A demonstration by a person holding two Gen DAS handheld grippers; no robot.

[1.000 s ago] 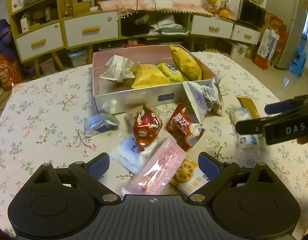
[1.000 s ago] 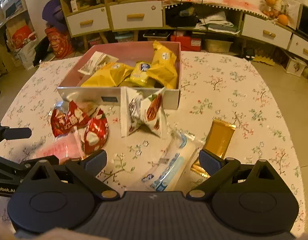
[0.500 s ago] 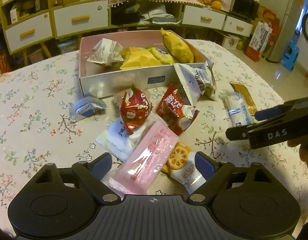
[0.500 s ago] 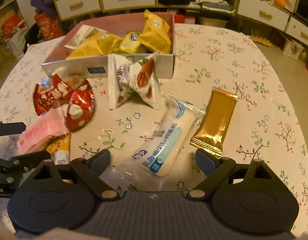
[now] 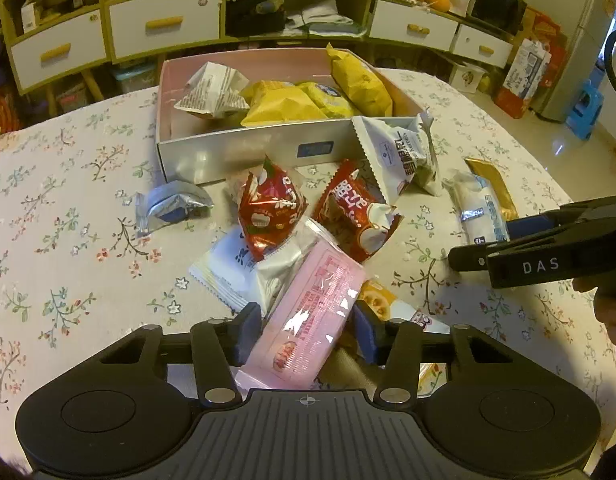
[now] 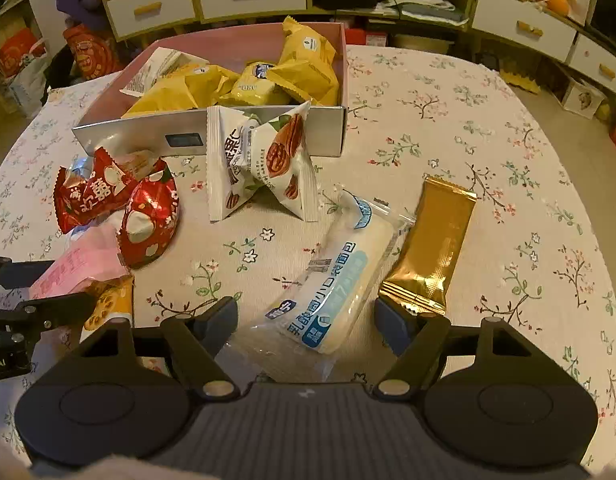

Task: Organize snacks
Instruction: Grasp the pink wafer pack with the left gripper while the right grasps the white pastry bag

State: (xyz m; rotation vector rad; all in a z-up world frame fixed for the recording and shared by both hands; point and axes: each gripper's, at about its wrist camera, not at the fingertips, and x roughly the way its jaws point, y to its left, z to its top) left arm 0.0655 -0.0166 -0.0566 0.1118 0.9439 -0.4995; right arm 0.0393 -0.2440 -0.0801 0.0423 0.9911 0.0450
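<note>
While both tongs sit low over the floral-cloth bench (image 5: 60, 216), each has a packet between its fingers. Left tongs (image 5: 304, 330): jaws have just been closing, now narrow, blue pads at either long edge of the pink packet (image 5: 316, 312). Left pad appears to touch; whether the right pad presses yet, I cannot tell. Right tongs (image 6: 308, 320): jaws have also just been closing, now at a middling gap, straddling the white bread packet (image 6: 336, 288) with clear space on both sides, so not yet gripping.

Step in hand, by my reading: picking up loose snacks to move them into the pink-lined box (image 5: 228, 152), which already holds several yellow packets (image 5: 284, 104). Both grasps are midway.

Next move calls for finishing each squeeze, gently, since these are soft wrappers, then a lift clear of the neighbours. The pink packet overlaps a white packet (image 5: 236, 268) and a biscuit packet (image 5: 380, 300); those may drag along.

Orientation: the pink packet's long axis runs from the left tongs up and to the right, near end lying under the tongs body. The bread packet's long axis likewise slants away up-right, toward the gold bar (image 6: 436, 248) lying just beside it, roughly parallel. Both are gripped across the short width.

Red packets (image 5: 272, 208) remain loose in front of the box.
</note>
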